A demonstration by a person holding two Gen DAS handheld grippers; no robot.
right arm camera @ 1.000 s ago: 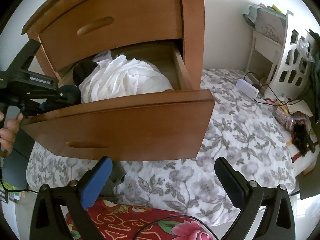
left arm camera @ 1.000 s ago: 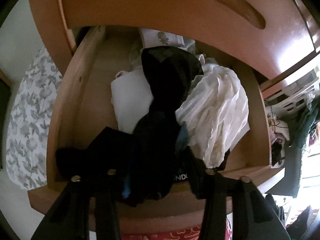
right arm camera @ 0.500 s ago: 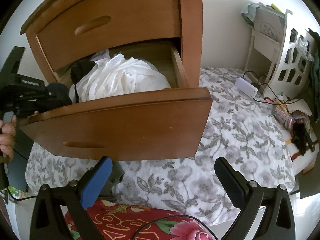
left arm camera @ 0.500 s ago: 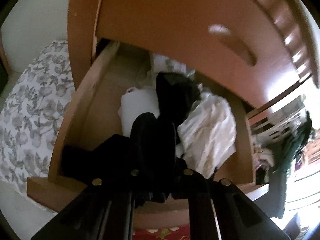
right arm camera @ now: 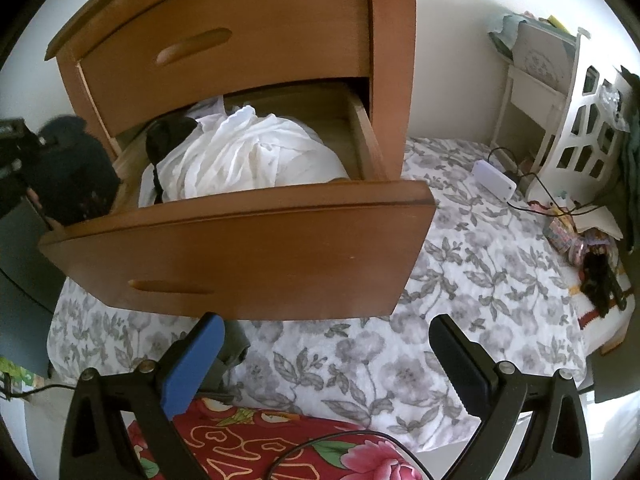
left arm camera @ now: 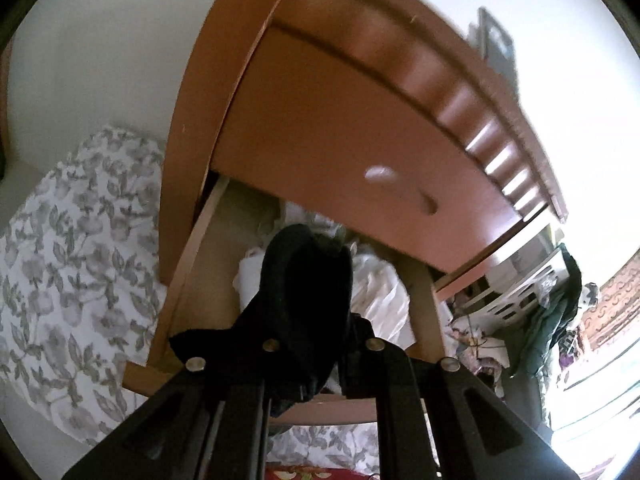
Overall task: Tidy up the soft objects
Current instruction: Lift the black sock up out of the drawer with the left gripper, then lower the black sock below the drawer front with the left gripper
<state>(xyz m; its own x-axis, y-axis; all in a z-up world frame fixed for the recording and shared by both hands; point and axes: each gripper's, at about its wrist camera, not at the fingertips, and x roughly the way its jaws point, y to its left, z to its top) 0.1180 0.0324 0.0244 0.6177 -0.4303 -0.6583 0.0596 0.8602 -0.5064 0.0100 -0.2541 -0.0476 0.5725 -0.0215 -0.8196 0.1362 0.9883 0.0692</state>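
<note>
We work at the wooden nightstand (right arm camera: 256, 40), whose open drawer (right arm camera: 240, 256) holds a heap of white cloth (right arm camera: 248, 160). To do this step well, we judge we should lift the black garment (left arm camera: 304, 308) clear of the drawer's front before carrying it aside. Our left gripper (left arm camera: 316, 344) is clenched on that garment above the drawer; our right gripper (right arm camera: 324, 360) hangs wide open, touching nothing.
</note>
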